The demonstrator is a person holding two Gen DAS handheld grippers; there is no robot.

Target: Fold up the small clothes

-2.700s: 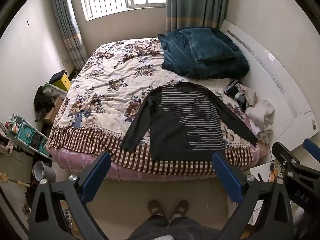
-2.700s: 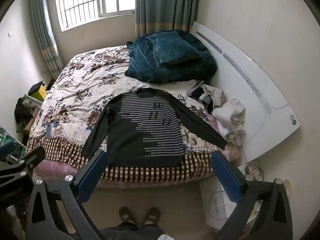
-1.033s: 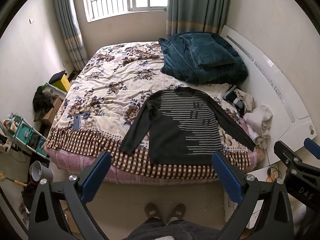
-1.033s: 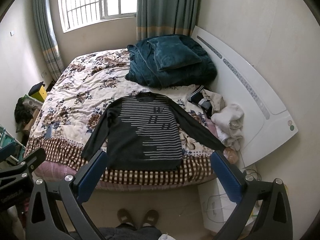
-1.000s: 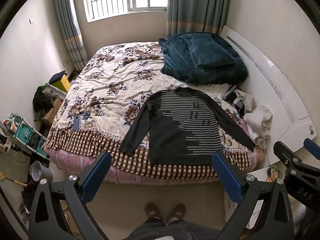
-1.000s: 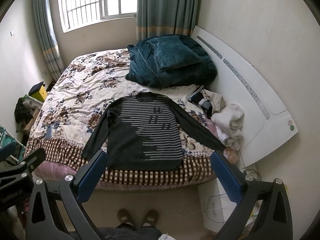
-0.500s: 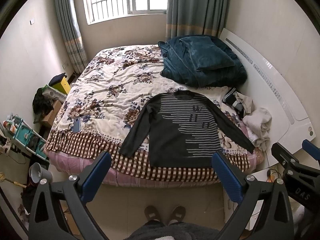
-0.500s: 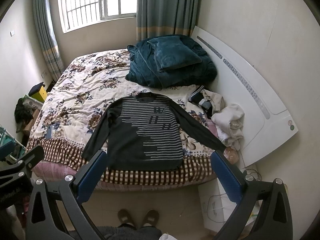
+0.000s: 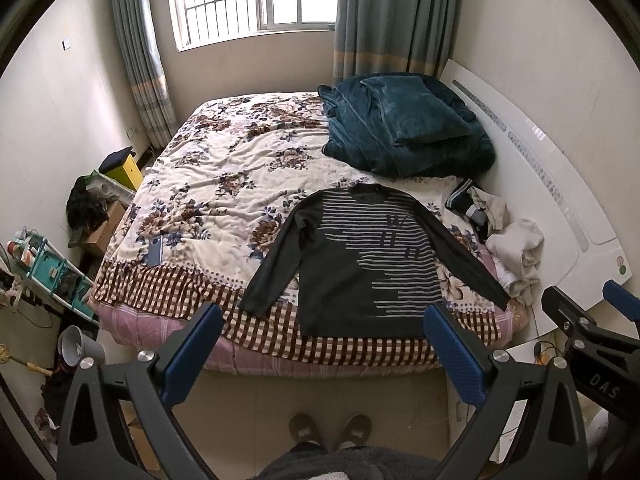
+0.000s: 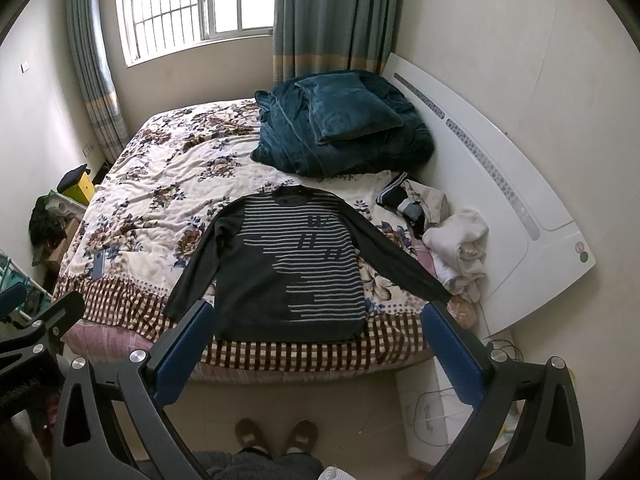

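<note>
Left wrist view: our left gripper (image 9: 322, 344) fills the lower frame, jaws wide and empty. Our right gripper (image 10: 320, 344) is likewise spread and empty. Beyond both, well apart, the sweater (image 9: 370, 264) lies flat mid-frame on the bed (image 9: 208, 200), hem toward us, collar away, sleeves angled outward. Neither looks clearly nearer, so we judge each takes its own sleeve.

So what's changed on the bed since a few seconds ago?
Only the view: both open grippers, left and right, backed slightly away from the bed. Nothing was grasped or released. The sweater still lies flat, sleeves spread, and the clothes pile is unchanged.
</note>
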